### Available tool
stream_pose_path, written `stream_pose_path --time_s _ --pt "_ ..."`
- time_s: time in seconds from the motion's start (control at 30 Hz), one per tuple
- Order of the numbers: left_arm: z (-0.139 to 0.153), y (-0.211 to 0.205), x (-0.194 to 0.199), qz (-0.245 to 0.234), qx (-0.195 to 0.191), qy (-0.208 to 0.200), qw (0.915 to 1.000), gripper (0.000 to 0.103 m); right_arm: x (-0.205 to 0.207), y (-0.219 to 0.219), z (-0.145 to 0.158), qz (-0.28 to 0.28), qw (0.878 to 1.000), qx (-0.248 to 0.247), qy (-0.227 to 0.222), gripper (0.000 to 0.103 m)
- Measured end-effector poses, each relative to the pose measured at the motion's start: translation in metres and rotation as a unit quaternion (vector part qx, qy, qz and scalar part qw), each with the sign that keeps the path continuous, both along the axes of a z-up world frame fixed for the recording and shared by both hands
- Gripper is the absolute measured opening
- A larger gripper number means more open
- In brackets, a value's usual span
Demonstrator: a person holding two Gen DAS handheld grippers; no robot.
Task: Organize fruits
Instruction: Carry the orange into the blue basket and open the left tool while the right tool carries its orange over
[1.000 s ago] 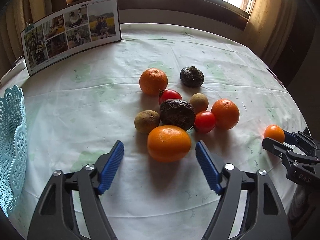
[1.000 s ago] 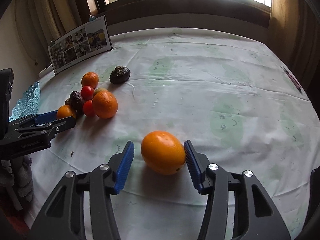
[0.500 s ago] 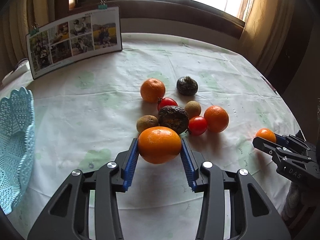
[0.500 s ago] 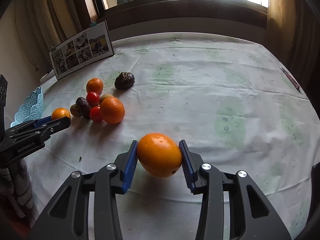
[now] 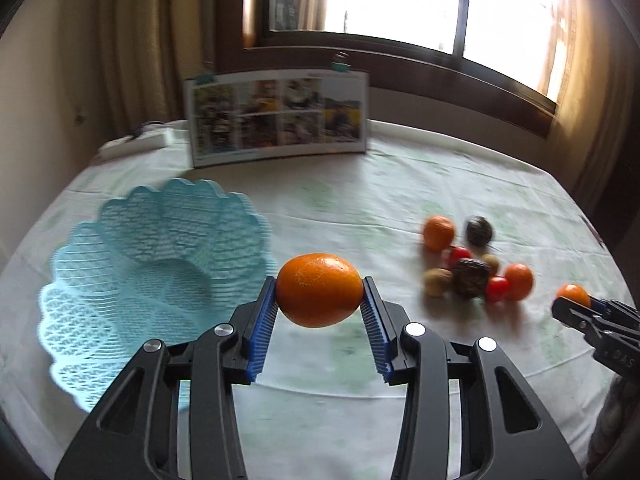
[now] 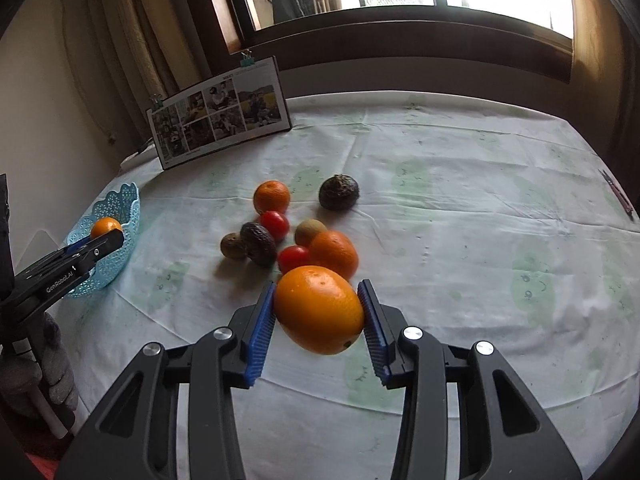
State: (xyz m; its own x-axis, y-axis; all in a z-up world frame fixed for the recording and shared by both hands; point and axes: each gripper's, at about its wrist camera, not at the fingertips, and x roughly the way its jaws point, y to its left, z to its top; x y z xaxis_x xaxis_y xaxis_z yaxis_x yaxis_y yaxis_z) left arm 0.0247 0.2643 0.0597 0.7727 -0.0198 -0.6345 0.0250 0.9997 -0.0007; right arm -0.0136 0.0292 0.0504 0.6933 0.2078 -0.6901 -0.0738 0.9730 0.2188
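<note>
My left gripper (image 5: 319,294) is shut on an orange (image 5: 319,289) and holds it in the air just right of the light blue lattice basket (image 5: 132,280). My right gripper (image 6: 318,308) is shut on a second, larger orange (image 6: 319,309), lifted above the tablecloth near the fruit pile. That pile holds two oranges (image 6: 271,196), two red tomatoes (image 6: 273,224), two kiwis (image 6: 233,246) and two dark avocados (image 6: 338,192). In the right wrist view the left gripper (image 6: 100,236) and its orange show in front of the basket (image 6: 120,232).
A photo board (image 5: 276,118) stands clipped at the table's far edge under the window. A white block (image 5: 136,145) lies at the far left. A pen (image 6: 618,196) rests by the right edge. A gloved hand (image 6: 44,356) holds the left gripper.
Both grippers closed on their oranges and lifted them. The left one swung left toward the basket with its orange; the right one moved nearer the fruit pile.
</note>
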Motion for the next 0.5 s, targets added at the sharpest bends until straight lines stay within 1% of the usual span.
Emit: stream_pose_path --time_s 0.07,0.17,0.33,0.47,0.5 --pt "0.004 0.017 -0.005 0.028 0.008 -0.012 0.9995 0.043 0.002 0.011 0.003 0.012 1.0 0.001 -0.003 0.042" --pt "0.009 0.04 -0.01 0.058 0.012 -0.026 0.9979 0.043 0.007 0.029 0.009 0.029 1.0 0.004 -0.007 0.042" --pt "0.009 0.074 -0.017 0.091 0.009 -0.028 0.9954 0.043 0.014 0.063 0.019 0.064 0.998 0.003 -0.017 0.042" --pt "0.005 0.09 -0.019 0.104 0.008 -0.022 0.9943 0.044 0.02 0.092 0.025 0.092 0.995 -0.001 -0.023 0.042" --pt "0.004 0.092 -0.019 0.107 0.009 -0.021 0.994 0.045 0.022 0.099 0.027 0.1 0.995 -0.001 -0.025 0.042"
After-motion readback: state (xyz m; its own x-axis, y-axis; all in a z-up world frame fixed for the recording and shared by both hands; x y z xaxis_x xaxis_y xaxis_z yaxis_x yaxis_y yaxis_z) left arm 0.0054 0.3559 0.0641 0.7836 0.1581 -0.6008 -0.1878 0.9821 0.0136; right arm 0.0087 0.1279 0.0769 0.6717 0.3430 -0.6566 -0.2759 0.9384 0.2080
